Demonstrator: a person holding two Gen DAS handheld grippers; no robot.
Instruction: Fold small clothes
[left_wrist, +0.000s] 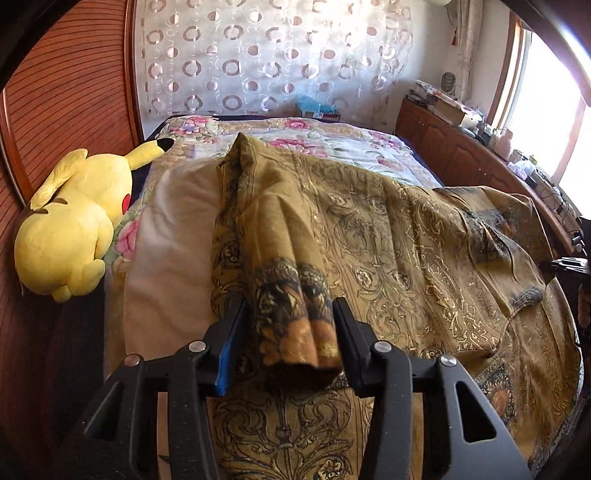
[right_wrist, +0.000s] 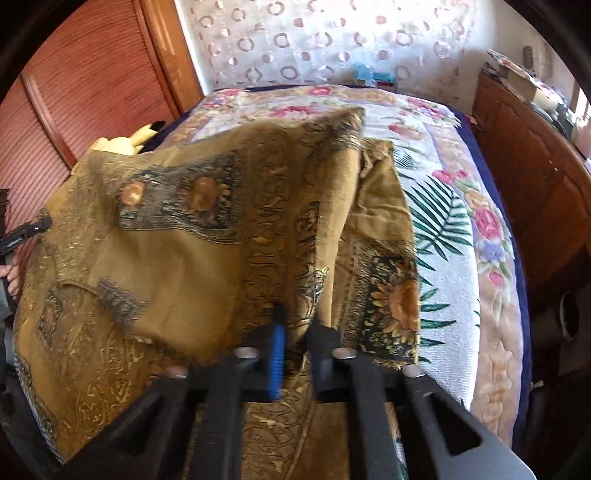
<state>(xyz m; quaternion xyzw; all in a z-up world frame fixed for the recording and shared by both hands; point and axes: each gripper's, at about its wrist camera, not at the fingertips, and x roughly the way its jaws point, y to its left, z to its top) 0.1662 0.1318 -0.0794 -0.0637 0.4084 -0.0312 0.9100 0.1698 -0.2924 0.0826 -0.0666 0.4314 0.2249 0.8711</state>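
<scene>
A mustard-brown garment (left_wrist: 399, 243) with gold scroll print and dark sunflower borders lies spread on the bed. In the left wrist view a sleeve (left_wrist: 291, 295) with a dark cuff lies between the fingers of my left gripper (left_wrist: 291, 314); the jaws stand wide and do not pinch it. In the right wrist view my right gripper (right_wrist: 297, 325) is shut on a bunched fold of the garment (right_wrist: 207, 229) and holds it lifted above the bed. The right gripper's tip shows at the far right of the left wrist view (left_wrist: 569, 266).
The floral bedspread (right_wrist: 450, 236) covers the bed. A yellow Pikachu plush (left_wrist: 74, 221) lies at the left by the slatted wooden wardrobe (left_wrist: 66, 96). A white pillow (left_wrist: 173, 236) lies beside the garment. A cluttered wooden sideboard (left_wrist: 461, 147) runs along the right under the window.
</scene>
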